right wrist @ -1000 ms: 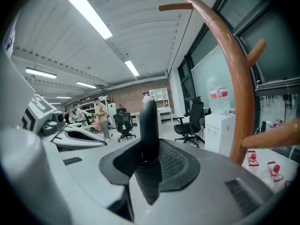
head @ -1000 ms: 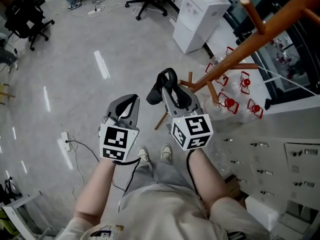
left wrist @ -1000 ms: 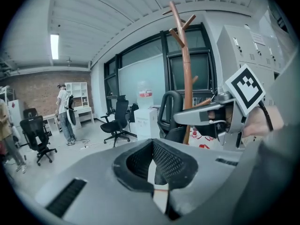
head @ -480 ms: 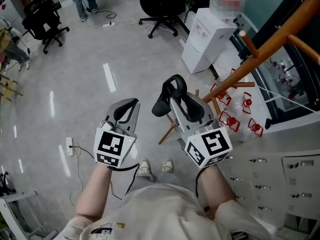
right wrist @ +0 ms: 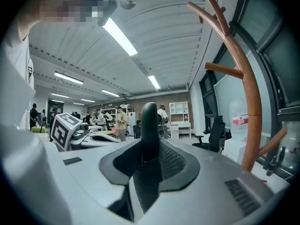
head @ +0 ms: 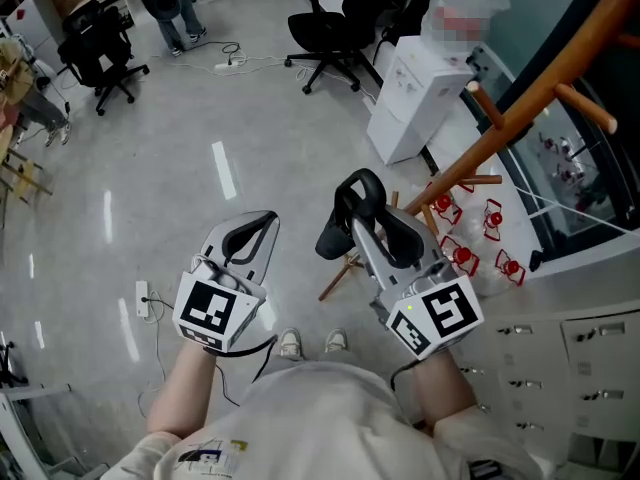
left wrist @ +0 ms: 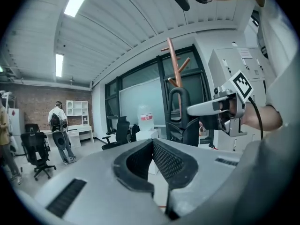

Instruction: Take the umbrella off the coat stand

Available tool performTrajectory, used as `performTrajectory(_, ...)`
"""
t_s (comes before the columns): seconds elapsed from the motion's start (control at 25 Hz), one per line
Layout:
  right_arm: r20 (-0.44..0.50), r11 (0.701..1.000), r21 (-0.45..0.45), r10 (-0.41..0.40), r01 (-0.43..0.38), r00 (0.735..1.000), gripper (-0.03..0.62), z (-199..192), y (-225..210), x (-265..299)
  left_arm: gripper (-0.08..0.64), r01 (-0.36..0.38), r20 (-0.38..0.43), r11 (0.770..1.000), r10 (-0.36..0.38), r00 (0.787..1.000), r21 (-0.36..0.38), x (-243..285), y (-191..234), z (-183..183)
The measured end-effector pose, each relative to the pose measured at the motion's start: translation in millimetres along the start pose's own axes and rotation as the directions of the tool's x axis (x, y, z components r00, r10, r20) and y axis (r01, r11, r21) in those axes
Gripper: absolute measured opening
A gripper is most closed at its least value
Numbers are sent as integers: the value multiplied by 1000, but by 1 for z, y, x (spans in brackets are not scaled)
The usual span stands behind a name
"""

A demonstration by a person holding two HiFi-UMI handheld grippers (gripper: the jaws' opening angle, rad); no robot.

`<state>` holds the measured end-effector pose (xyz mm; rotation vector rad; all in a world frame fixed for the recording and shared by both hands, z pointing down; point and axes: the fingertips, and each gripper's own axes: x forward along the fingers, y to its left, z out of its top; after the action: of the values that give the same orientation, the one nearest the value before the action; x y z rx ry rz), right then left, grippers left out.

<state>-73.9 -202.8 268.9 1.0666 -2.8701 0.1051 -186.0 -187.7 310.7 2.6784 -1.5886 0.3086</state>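
The wooden coat stand [head: 520, 108] leans across the upper right of the head view and also shows in the right gripper view [right wrist: 244, 74]. My right gripper [head: 366, 220] is shut on the black umbrella [head: 352, 208] just below its hooked handle. The umbrella hangs free of the stand's pegs. In the right gripper view the umbrella handle [right wrist: 149, 125] stands upright between the pads of the right gripper [right wrist: 149, 156]. My left gripper [head: 264, 224] is level beside it, shut and holding nothing, as the left gripper view also shows [left wrist: 152, 146]. There the umbrella's hook [left wrist: 180, 108] appears to the right.
A white water dispenser [head: 412, 76] stands behind the stand, with red-capped water bottles [head: 470, 218] at its foot. Black office chairs [head: 335, 13] and a person [head: 180, 8] are farther back. A power strip [head: 142, 293] with cables lies on the floor at the left. White lockers [head: 570, 338] are at the right.
Both grippers have risen together. The right one carried the umbrella up and a little to the right, still below the stand's pegs.
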Motion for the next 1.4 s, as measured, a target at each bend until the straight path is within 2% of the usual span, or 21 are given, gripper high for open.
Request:
performTrajectory(0.48, -22, 999, 38, 14, -13, 1000, 112, -22, 18, -17, 7, 37, -53, 999, -37, 998, -5, -10, -21, -23)
performTrajectory(1.4, -51, 1000, 24, 2, -1, 999, 112, -30, 8, -33, 8, 44, -63, 999, -44, 997, 13, -1, -38, -17)
